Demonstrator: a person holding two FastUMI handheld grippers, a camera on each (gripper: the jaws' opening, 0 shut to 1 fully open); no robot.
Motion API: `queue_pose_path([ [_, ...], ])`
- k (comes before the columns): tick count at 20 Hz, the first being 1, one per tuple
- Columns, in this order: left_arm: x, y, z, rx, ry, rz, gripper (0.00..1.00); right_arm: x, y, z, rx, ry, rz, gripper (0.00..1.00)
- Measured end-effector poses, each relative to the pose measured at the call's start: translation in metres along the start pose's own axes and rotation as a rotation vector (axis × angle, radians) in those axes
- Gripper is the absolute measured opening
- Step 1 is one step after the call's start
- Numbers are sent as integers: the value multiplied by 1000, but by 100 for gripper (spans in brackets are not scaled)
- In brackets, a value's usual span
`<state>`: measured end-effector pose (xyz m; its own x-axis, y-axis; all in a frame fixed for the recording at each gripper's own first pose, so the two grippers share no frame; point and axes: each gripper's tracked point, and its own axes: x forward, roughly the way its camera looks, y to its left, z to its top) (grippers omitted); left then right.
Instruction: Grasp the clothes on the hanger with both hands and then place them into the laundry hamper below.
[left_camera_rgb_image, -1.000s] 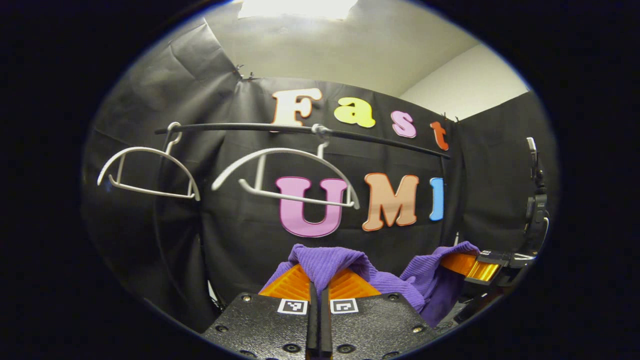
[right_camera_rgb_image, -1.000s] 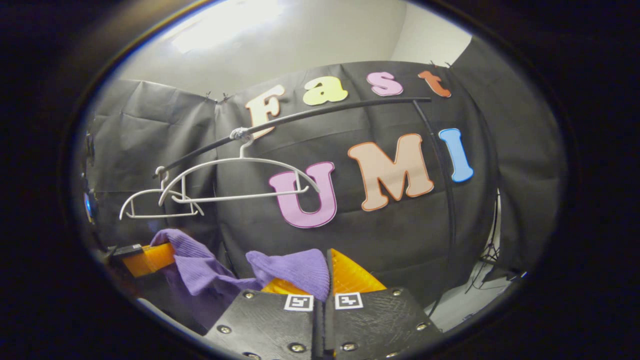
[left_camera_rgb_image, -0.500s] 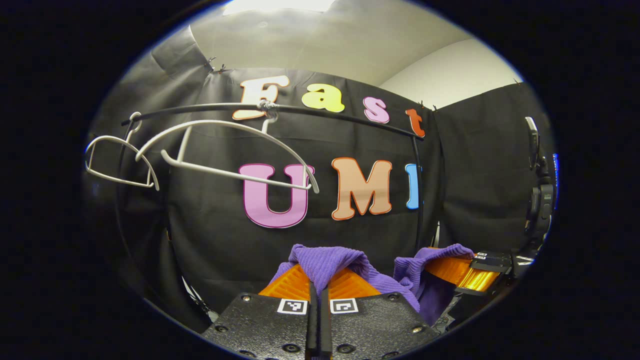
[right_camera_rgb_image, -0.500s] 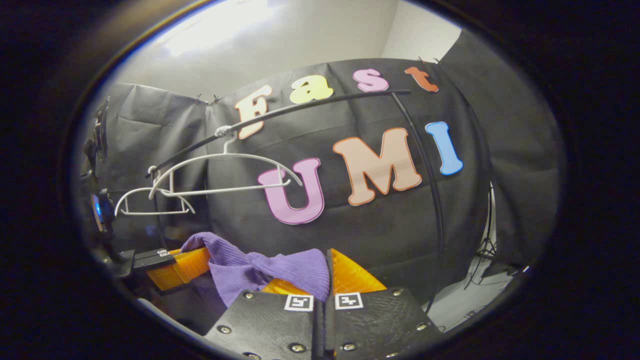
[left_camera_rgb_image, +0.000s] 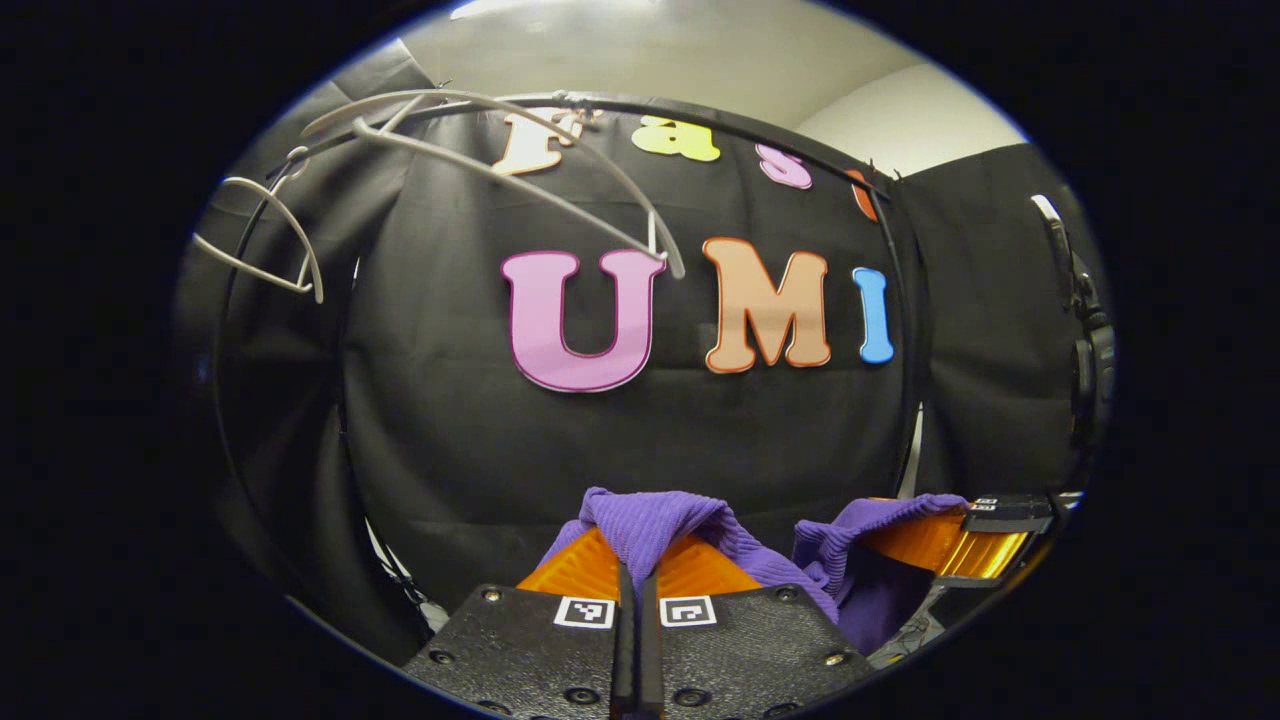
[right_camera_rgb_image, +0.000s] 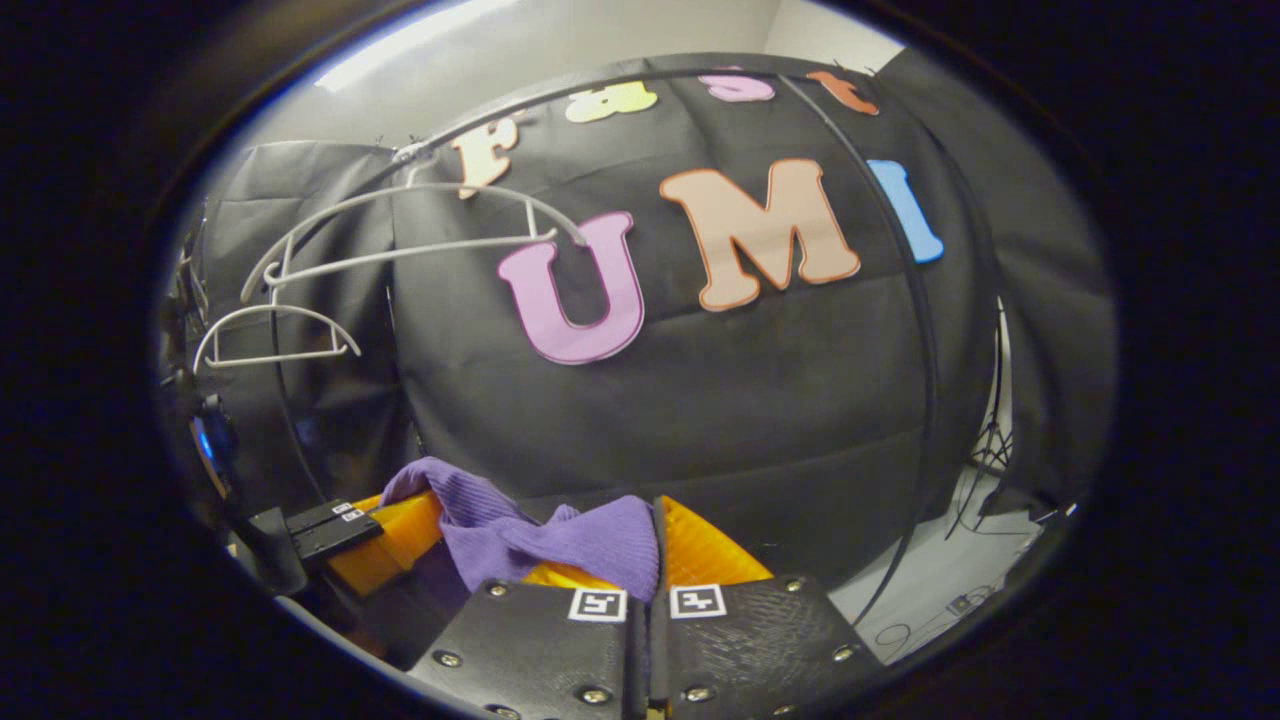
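— Where's the purple garment?
— Strung between both grippers, below the two bare hangers on the rail.
— The jaws?
— Left gripper and right gripper each clench its cloth.

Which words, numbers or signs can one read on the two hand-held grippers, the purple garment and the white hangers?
No readable text stands on any of them.
Left hand-held gripper: two square black-and-white code markers, patterns only, no letters.
Right hand-held gripper: two code markers of the same kind, no letters.
Purple garment: no print or tag visible.
White hangers: bare, no marking visible.
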<state>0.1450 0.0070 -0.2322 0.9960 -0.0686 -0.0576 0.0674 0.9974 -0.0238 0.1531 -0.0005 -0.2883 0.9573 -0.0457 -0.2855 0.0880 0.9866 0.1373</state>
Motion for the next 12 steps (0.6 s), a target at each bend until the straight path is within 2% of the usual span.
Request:
queue_pose_path([
  [2, 10, 10, -36, 4, 64, 12, 5, 13, 0, -30, -29, 33, 1, 2],
  [5, 21, 24, -95, -20, 161, 11, 2, 38, -3, -84, -64, 107, -10, 2],
  [7, 22, 43, -140, -30, 250, 35, 2, 52, -4, -119, -29, 163, -11, 2],
  [12, 24, 66, -205, -67, 375, 59, 3, 82, -11, -182, -8, 277, -35, 2],
])
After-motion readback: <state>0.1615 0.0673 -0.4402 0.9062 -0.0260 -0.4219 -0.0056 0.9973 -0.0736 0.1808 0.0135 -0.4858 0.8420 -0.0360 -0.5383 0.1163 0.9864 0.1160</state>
